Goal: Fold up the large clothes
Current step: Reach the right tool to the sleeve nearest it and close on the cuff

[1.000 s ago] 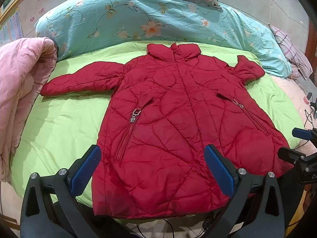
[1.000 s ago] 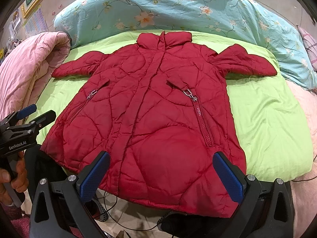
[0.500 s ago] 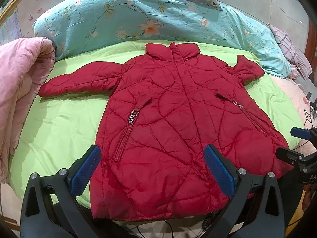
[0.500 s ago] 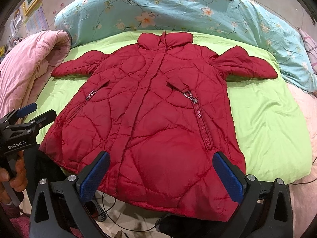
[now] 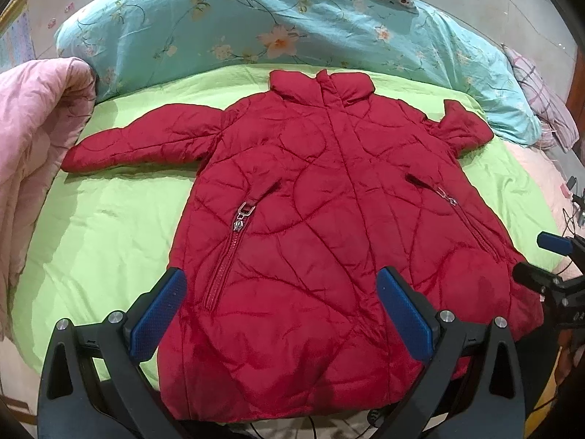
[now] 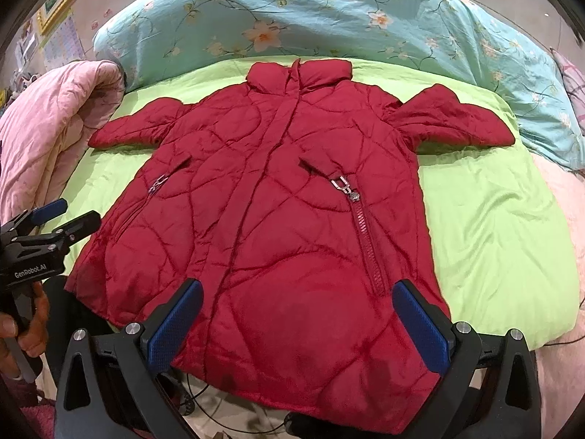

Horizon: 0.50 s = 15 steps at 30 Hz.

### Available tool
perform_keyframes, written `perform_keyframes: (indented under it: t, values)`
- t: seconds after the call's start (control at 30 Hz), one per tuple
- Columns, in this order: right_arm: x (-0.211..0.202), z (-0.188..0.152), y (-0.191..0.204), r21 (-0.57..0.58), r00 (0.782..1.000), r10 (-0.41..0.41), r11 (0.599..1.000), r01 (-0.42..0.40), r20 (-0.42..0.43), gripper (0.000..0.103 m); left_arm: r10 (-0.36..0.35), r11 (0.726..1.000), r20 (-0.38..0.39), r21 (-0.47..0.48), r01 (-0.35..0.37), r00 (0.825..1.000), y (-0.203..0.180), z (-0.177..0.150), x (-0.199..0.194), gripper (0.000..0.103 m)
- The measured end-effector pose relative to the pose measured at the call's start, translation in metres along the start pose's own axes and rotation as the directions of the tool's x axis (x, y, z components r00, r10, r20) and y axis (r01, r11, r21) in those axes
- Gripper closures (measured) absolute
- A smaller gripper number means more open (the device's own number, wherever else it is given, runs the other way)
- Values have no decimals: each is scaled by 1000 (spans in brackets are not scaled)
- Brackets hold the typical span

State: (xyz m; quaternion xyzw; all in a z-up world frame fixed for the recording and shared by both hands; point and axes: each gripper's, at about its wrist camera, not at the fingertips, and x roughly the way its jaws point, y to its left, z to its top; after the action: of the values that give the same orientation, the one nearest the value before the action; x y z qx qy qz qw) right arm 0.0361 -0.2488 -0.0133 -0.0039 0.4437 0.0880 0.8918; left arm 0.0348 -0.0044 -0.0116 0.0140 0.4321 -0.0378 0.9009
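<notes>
red jacket (image 5: 321,241) flat on bed; both claws apparently wide.

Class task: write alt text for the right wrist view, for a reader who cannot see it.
A red quilted coat lies flat, front up, sleeves spread, on a green sheet. The open right gripper hovers over its hem; the left gripper shows at the left edge.

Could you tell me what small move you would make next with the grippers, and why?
Probably bring the left gripper forward and left to the left sleeve. The red jacket lies flat, front up, on the green sheet with both sleeves spread out; both grippers hover at the hem, jaws open and holding nothing, so no fold has begun.
</notes>
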Motion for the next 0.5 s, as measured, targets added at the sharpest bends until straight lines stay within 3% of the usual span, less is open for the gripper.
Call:
perform_keyframes:
  t: [0.17, 0.5]
  values:
    - [9, 13, -18, 46, 1000, 14, 999, -15, 14, 0, -35, 999, -41, -36, 34, 999, 5, 9, 15, 0]
    - [24, 35, -54, 137, 999, 24, 990, -29, 40, 0, 25, 997, 77, -76, -19, 997, 11, 22, 24, 0]
